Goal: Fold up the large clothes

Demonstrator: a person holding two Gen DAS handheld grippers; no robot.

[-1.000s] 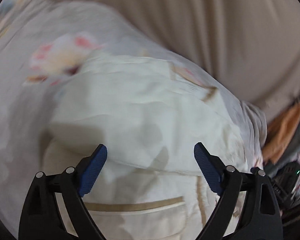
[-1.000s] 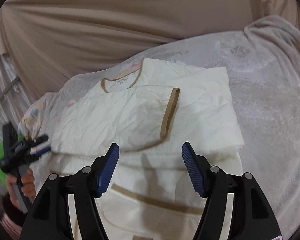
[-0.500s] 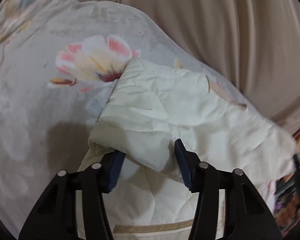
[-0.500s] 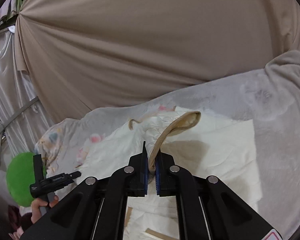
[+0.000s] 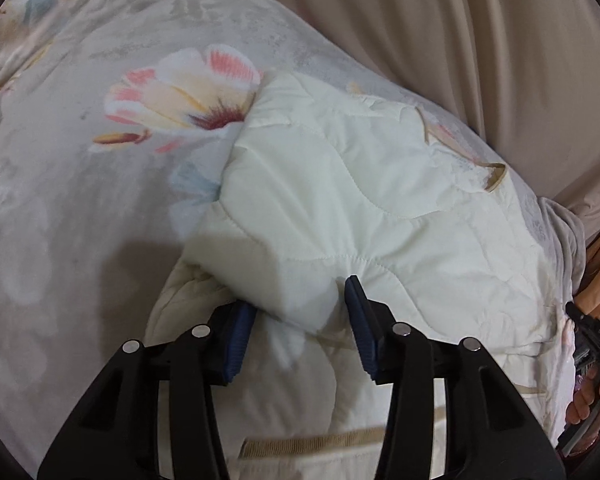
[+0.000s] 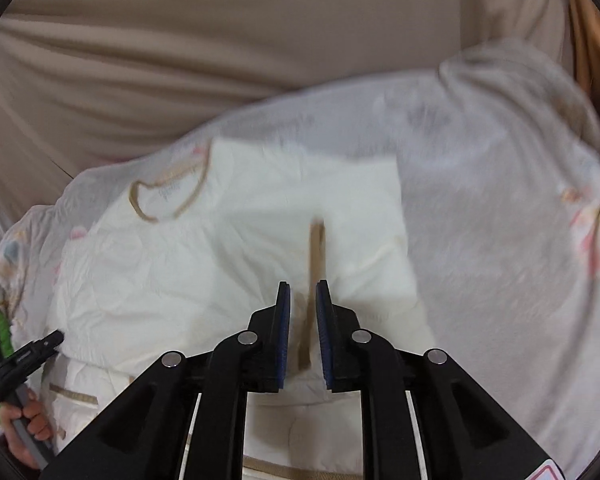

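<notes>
The left gripper [image 5: 300, 332] is pinching a thick folded edge of the garment [image 5: 360, 200]; its jaws are standing partly apart only because padded cloth is filling the gap and bulging between the pads. The right gripper [image 6: 302, 332] is sitting over the tan trim [image 6: 316, 248] of a sleeve cuff. Its jaws are opening slightly, the trim is running up between them, and narrow gaps are showing on both sides, so the pads are not pressing on it.

The garment is lying on a bed, on a grey floral blanket [image 5: 80, 200]. It is cream, quilted and lightly padded, with tan binding at the neckline [image 6: 168, 196] and at a pocket edge [image 5: 312, 442] near the left gripper. Part of it is already folded over the body.

Handling judgement: the garment is looking light, soft and bulky. It is holding rounded folds, not sharp creases, and is likely to spring open once released. The shell is looking smooth, so a shallow grip may slip.

Recommended hold: grip deep across a doubled edge, a stitched quilting line or the binding, where the layers are thickest. Avoid single loose layers. Keep both hold points level so the padded panel is travelling flat.

Beyond the bed, a beige curtain [image 5: 440, 40] is hanging.
</notes>
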